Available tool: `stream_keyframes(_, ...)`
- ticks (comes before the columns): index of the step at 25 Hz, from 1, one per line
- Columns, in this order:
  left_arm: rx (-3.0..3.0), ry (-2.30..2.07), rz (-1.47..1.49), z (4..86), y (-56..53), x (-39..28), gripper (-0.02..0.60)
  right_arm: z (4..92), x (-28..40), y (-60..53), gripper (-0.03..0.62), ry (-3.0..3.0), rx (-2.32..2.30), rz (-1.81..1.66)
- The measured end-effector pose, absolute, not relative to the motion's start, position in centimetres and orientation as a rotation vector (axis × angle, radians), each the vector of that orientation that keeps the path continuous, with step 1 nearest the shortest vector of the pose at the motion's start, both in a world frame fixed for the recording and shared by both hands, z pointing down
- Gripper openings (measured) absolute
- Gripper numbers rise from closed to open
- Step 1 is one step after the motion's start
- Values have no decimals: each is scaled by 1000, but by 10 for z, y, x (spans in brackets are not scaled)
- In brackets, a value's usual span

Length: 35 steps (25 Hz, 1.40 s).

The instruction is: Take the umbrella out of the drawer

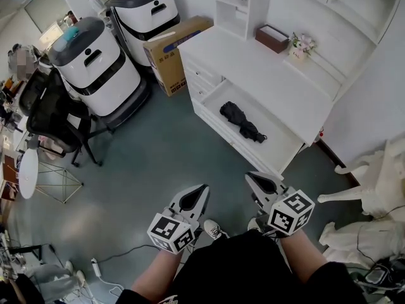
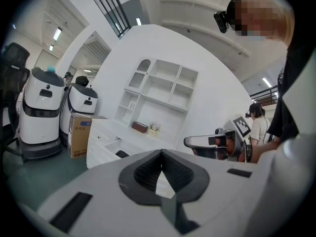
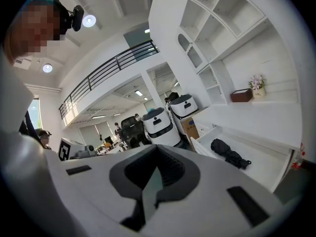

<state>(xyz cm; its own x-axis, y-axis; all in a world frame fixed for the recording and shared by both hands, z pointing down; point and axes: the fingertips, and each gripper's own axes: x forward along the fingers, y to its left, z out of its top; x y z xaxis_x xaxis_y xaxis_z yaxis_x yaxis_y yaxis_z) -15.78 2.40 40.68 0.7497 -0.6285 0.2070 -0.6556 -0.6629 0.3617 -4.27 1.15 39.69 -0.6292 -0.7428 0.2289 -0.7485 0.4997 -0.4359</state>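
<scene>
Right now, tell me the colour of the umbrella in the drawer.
Black; the umbrella shows best in the head view.

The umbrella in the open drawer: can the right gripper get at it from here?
Probably not yet: the right gripper is shut and short of the drawer, over floor. Nothing blocks it, though; the drawer stands open and the umbrella lies uncovered.

Bright ceiling lamps [image 3: 89,19] light evenly; gripper views warp and darken at edges.
</scene>
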Motion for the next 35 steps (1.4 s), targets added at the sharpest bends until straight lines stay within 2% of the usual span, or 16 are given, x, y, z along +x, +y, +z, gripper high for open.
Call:
stream_keyframes(23,2521,-1014,69,405,-5,-204,5,396,-80,-30,2,-2697,1344,782)
stream_keyframes(35,2497,-1030,87,415,-51,-176,5,407,-53,-85,2,-2690,1329,802)
